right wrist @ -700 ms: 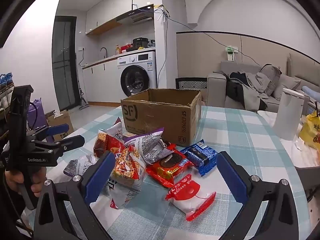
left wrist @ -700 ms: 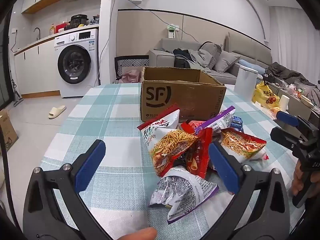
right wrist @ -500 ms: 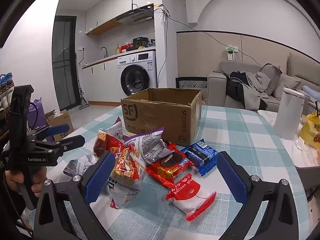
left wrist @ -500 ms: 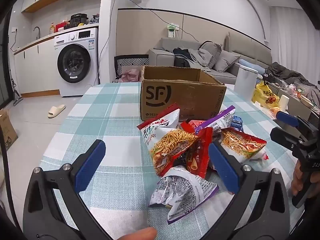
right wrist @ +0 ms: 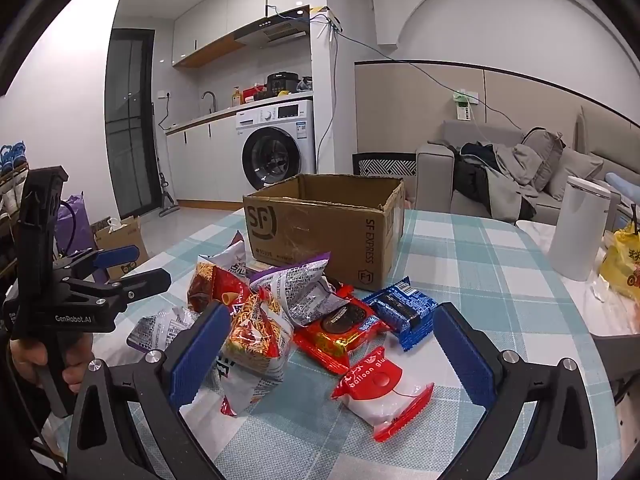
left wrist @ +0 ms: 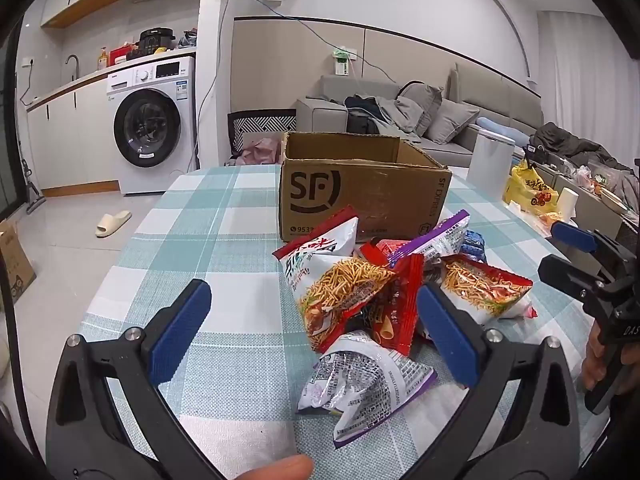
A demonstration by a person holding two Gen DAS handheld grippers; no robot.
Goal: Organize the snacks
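Note:
An open SF cardboard box (left wrist: 360, 196) stands on the checked table, also in the right wrist view (right wrist: 320, 232). In front of it lies a heap of snack bags: a noodle-snack bag (left wrist: 340, 284), a silver-purple bag (left wrist: 364, 380), a red cookie pack (right wrist: 340, 328), a blue pack (right wrist: 404, 312) and a red-white balloon-gum bag (right wrist: 380, 392). My left gripper (left wrist: 312, 332) is open and empty above the heap's near-left side. My right gripper (right wrist: 328, 344) is open and empty above the heap's right side. Each gripper shows in the other's view, the right (left wrist: 580, 256) and the left (right wrist: 124, 268).
A white cylindrical bin (right wrist: 580, 228) and a yellow bag (right wrist: 624, 260) stand on a surface to the right of the table. A washing machine (left wrist: 152, 132) and sofa (left wrist: 400, 112) lie beyond the table. The checked tablecloth (left wrist: 208, 240) stretches left of the heap.

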